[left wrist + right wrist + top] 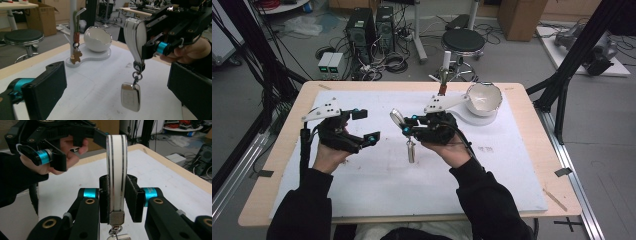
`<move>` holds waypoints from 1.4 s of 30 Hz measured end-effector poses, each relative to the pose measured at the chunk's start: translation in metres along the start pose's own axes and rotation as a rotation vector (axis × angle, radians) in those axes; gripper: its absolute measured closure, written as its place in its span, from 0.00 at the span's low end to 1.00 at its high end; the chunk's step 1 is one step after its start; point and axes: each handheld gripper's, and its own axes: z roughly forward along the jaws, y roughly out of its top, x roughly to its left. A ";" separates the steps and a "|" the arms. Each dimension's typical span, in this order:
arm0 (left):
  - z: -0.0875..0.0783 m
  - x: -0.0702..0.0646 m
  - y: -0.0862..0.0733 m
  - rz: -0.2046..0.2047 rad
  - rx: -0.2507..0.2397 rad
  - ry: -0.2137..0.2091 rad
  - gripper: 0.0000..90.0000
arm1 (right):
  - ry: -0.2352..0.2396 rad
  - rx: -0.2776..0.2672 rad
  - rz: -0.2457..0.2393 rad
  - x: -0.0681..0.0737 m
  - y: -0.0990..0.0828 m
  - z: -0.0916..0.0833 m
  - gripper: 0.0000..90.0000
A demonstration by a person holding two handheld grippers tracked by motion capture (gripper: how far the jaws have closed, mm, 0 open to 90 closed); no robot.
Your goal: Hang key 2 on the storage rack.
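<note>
A: How is the right gripper (404,121) posed?
B: Level above the mat's middle, jaws clamped on a white striped strap (116,167); a flat metal key fob (130,96) dangles from its ring, clear of the mat (377,175).
A: And the left gripper (365,125)?
B: Raised near the left edge, flat black pads spread wide, holding nothing.
</note>
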 end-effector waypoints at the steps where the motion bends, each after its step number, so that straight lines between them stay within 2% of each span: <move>1: 0.002 0.000 0.002 0.000 -0.005 -0.013 0.05 | 0.008 -0.002 0.002 0.000 0.000 0.001 0.83; 5: 0.008 0.000 0.009 0.006 -0.025 -0.048 0.13 | 0.030 -0.007 0.001 0.001 0.000 0.006 0.83; 14: 0.011 0.004 0.018 -0.010 -0.062 -0.123 0.32 | 0.059 -0.015 0.003 0.001 0.002 0.015 0.83; 17: 0.011 0.005 0.018 0.001 -0.071 -0.140 0.49 | 0.071 -0.016 0.004 0.001 0.002 0.019 0.83; 22: 0.013 0.007 0.016 0.001 -0.071 -0.163 0.60 | 0.083 -0.002 -0.007 0.003 0.001 0.023 0.83; 24: 0.013 0.007 0.017 -0.011 -0.072 -0.144 0.69 | 0.088 -0.003 0.000 0.002 0.002 0.024 0.83; 26: 0.012 0.009 0.017 -0.037 -0.076 -0.160 0.74 | 0.093 -0.005 0.003 0.002 0.002 0.025 0.83; 30: 0.012 0.006 0.017 -0.007 -0.076 -0.148 0.78 | 0.094 -0.006 0.012 0.001 0.002 0.028 0.82; 32: 0.013 0.004 0.017 0.017 -0.056 -0.133 0.79 | 0.099 -0.008 0.020 0.000 0.001 0.028 0.76; 35: 0.013 0.004 0.016 0.030 -0.047 -0.122 0.80 | 0.086 -0.005 0.029 -0.001 0.001 0.028 0.64; 39: 0.011 0.006 0.017 0.044 -0.056 -0.093 0.79 | 0.083 0.019 0.045 -0.004 -0.003 0.026 0.38; 41: 0.010 0.007 0.017 0.050 -0.044 -0.072 0.79 | 0.039 0.024 0.049 -0.004 -0.005 0.024 0.23; 42: 0.011 0.008 0.016 0.049 -0.039 -0.059 0.79 | 0.001 0.027 0.054 -0.005 -0.007 0.023 0.14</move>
